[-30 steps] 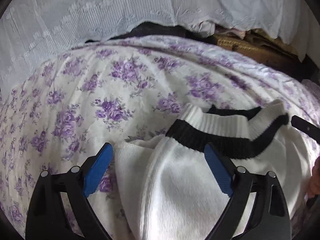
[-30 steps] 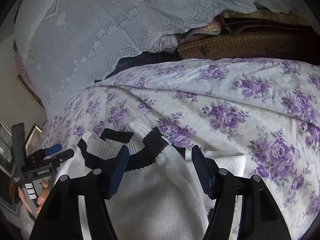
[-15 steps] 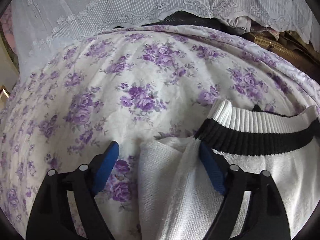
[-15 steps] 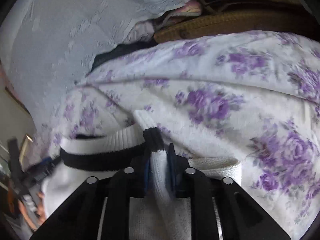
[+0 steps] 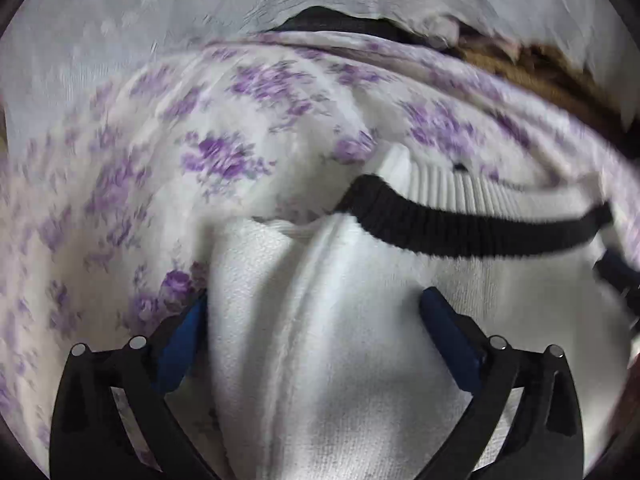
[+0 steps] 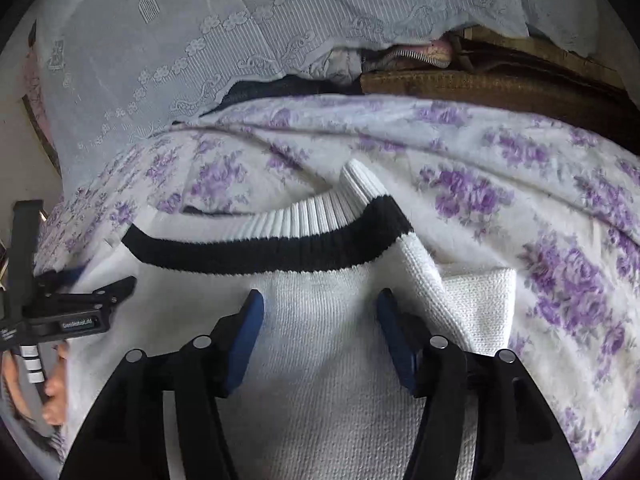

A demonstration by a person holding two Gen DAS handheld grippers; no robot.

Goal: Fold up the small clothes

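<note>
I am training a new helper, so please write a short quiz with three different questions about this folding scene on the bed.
1. True or false: the right claw is shut on the white sweater.
2. What colour is the stripe at the sweater's collar?
3. The sweater lies on: A) a wooden table, B) a floral bedsheet, C) a tray.

Key: 1. False, its jaws stand open over the knit. 2. Black. 3. B.

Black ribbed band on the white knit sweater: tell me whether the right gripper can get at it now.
Probably yes: the black ribbed band lies uncovered just ahead of the right gripper, whose jaws stand open over the white knit sweater.
</note>
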